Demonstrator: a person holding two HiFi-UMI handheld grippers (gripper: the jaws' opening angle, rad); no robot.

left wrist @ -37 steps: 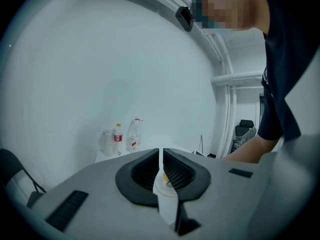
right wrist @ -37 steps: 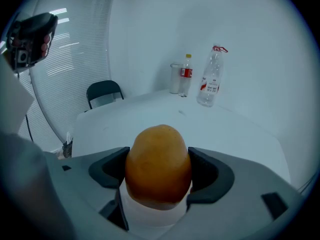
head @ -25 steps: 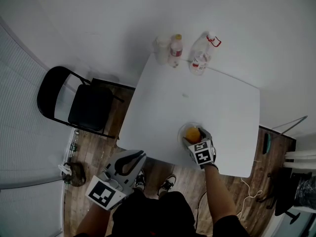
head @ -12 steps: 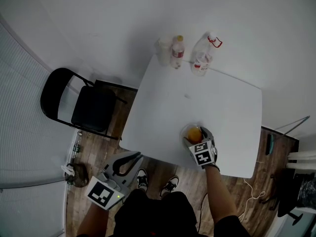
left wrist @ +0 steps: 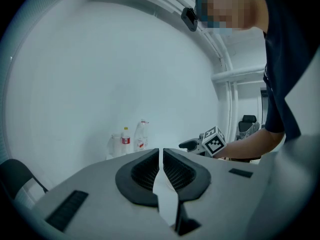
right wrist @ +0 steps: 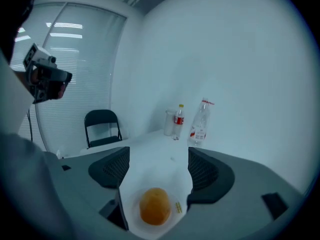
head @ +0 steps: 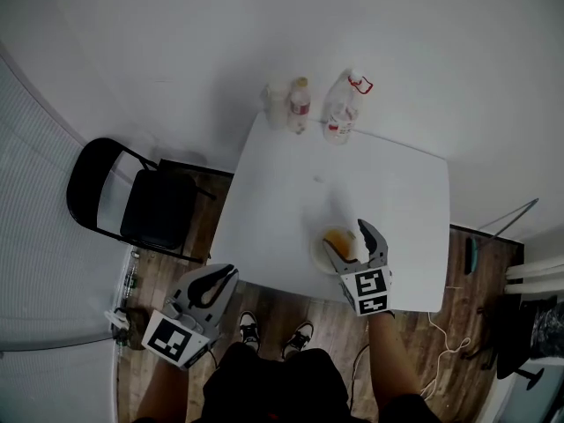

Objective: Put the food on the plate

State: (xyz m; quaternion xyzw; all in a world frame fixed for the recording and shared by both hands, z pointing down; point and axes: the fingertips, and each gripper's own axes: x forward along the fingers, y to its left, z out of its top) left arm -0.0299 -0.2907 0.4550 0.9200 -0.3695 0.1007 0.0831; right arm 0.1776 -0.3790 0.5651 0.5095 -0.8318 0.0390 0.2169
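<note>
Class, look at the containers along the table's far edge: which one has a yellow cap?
The small bottle with the red label, standing between the pale cup and the taller clear bottle, whose top is red.

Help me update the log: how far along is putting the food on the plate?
Done: the orange food sits on the white plate. In hand: nothing; the right claw is open over the plate, the left claw shut and empty off the near edge of the table. Left: probably only drawing the right claw away; no other food shows, just bottles at the far edge.
</note>
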